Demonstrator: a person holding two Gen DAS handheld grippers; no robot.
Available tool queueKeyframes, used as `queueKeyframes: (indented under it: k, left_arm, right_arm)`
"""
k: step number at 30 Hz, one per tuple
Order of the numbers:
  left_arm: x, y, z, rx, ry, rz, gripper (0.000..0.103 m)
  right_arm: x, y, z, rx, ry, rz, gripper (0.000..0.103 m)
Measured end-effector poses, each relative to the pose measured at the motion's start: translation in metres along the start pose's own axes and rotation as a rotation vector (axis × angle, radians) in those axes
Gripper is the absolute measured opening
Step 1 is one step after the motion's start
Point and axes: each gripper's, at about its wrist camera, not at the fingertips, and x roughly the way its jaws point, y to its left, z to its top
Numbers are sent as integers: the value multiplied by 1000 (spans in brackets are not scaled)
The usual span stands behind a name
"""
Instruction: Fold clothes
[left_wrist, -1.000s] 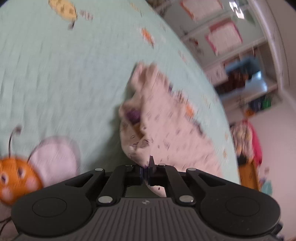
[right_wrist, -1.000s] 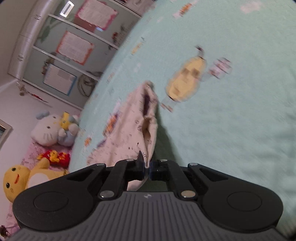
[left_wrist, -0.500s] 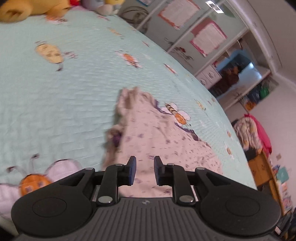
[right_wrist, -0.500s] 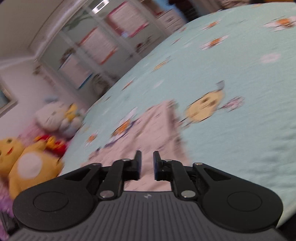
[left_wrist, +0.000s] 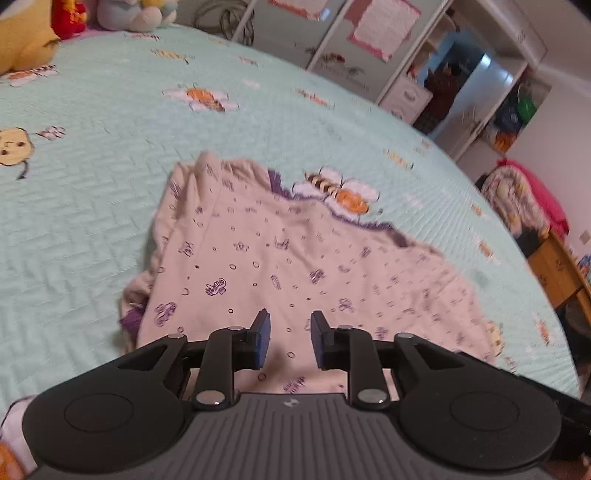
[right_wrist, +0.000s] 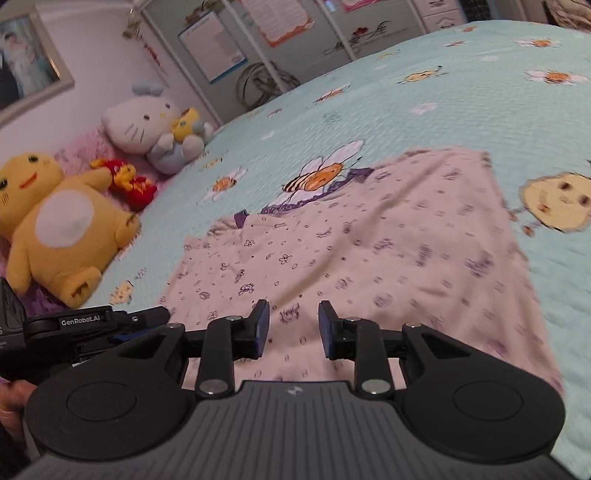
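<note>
Left wrist view: the black left gripper (left_wrist: 289, 334) hangs over a cream purple-printed garment (left_wrist: 295, 266) lying on a mint quilted bedspread with bees (left_wrist: 92, 229), jaws opening, nothing between them. White cupboards (left_wrist: 402, 92) stand behind.

Right wrist view: the right gripper (right_wrist: 293, 323), jaws opening and empty, is above the garment (right_wrist: 388, 240). Yellow plush toy (right_wrist: 55, 221) and white cat plush (right_wrist: 144, 122) sit at the bed's far edge.

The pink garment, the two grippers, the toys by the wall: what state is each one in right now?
Pink garment: lying spread on the bedspread, a fold along one edge, held by neither gripper.
Left gripper: jaws opening, nothing between them.
Right gripper: jaws opening, nothing between them.
Bedspread: laid flat, partly covered by the garment.
Yellow plush toy: lying propped at the bed's edge.
White cat plush: sitting upright.
</note>
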Motion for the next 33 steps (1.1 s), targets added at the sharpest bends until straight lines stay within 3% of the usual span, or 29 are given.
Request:
queueKeyframes:
  k: [3,7,10,13,19,26,28,30,33]
  left_arm:
    - [23,8,-2,27,27,84,25]
    - [20,22,2,-10,17,59,25]
    - [5,31,8,-40,-8,64,24]
    - [-12,33,15,-57,-59,32,28]
    - [8,11,31,11,-47,20,32]
    - [72,20,63,10,9,118,31]
    - [76,34,74,-34,6,119,24]
    - [74,46,84,-70,-13,128,22]
    - [60,55,90,-83,-77,152,24]
  right_arm:
    - [31,-1,5,6,61,-6,29]
    - [65,-19,19,30,105,-25,25]
    - [53,-45,38,163,21,-70,28]
    - [22,-55,44,212,-51,-10,32]
    - [19,-34,37,103,2,-11,35]
    - [75,-13,51,-3,126,6,42]
    - [83,-22,62,20,74,-49,41]
    - [74,-35,73,95,17,-45,42]
    - [53,-41,78,110,-26,27,42]
